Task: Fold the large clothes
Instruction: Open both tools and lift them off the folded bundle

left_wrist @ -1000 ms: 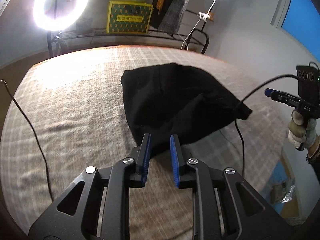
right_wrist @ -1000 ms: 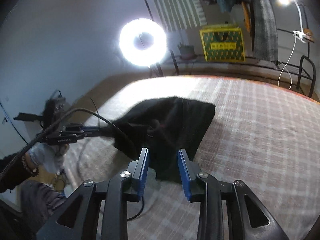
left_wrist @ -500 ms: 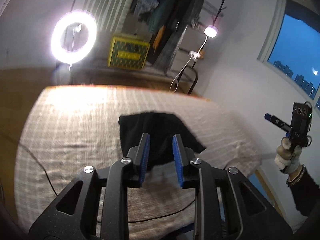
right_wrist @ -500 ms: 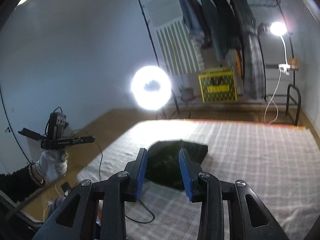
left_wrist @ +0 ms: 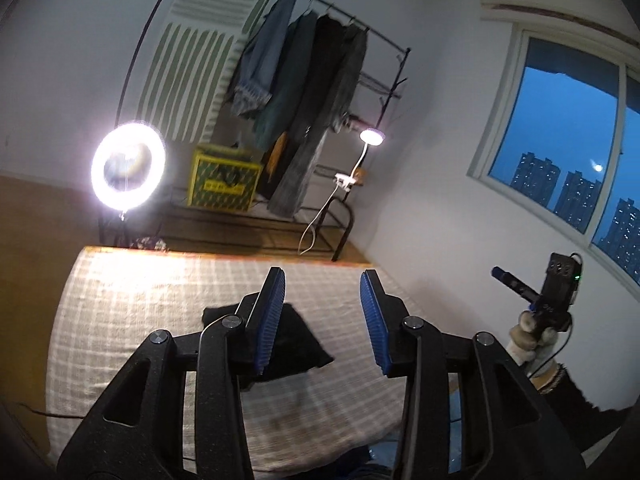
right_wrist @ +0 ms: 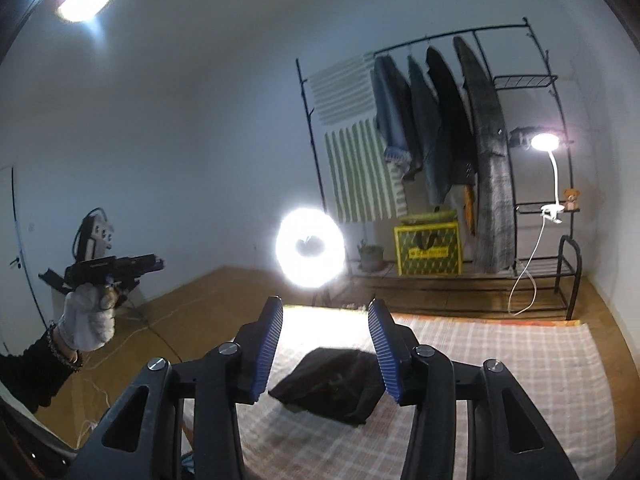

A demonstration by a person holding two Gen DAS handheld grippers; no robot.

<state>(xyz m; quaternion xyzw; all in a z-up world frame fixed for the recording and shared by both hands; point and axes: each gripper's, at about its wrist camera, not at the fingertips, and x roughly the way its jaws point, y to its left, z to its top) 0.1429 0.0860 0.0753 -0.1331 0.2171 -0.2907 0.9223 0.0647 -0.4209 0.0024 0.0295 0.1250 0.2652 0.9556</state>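
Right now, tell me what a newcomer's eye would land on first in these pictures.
The glaring ring light at the far end of the bed grabs attention first. Next comes the folded black garment lying alone on the checked bed cover, seen between the open right tool. Behind, a clothes rack of dark hanging garments and a yellow box stand against the wall.

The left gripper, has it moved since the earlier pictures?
Yes. The left gripper has risen and drawn back: the black garment on the bed looks smaller and farther.
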